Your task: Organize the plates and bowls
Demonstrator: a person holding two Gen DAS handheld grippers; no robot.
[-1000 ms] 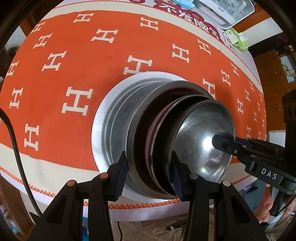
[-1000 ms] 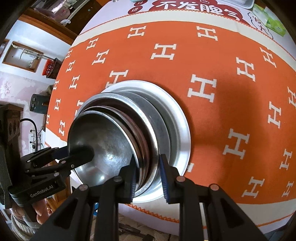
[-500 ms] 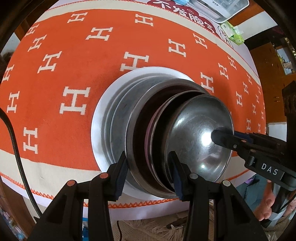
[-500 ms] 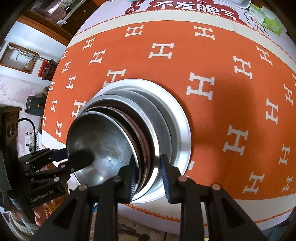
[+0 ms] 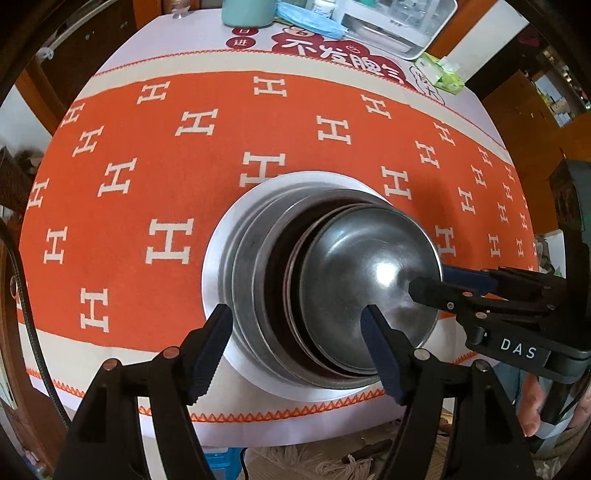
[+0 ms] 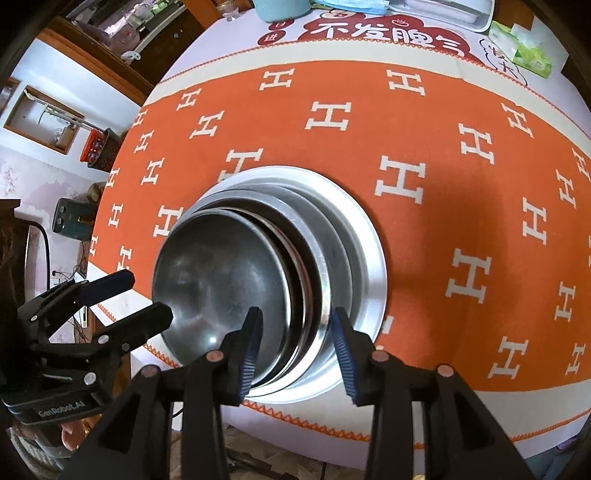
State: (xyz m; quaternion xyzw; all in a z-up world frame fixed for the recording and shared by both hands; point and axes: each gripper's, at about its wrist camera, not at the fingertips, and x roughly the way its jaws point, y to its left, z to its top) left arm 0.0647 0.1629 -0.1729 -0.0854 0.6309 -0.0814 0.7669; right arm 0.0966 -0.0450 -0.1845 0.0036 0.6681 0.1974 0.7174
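Note:
A nested stack of steel dishes stands on the orange cloth near the table's front edge: a wide steel plate [image 5: 218, 254] [image 6: 369, 243] at the bottom, several steel bowls on it, and a small steel bowl [image 5: 369, 269] [image 6: 221, 273] on top. My left gripper [image 5: 297, 345] is open, its jaws spread wide on either side of the stack's left rims. My right gripper [image 6: 295, 350] is open, its jaws spread on either side of the stack's right rims. Each gripper shows in the other's view, the right one [image 5: 443, 284] and the left one [image 6: 144, 299], at the top bowl's rim.
The table has an orange cloth [image 5: 147, 166] with white H marks. At its far edge stand a teal cup [image 5: 249, 11], a white tray [image 5: 399, 22] and a green tissue pack [image 5: 443, 74]. The table's front edge lies just below the stack.
Both grippers have opened wider; their jaws, earlier close around the stack's rims, now stand apart from them. Both have pulled back a little. The stack sits still.

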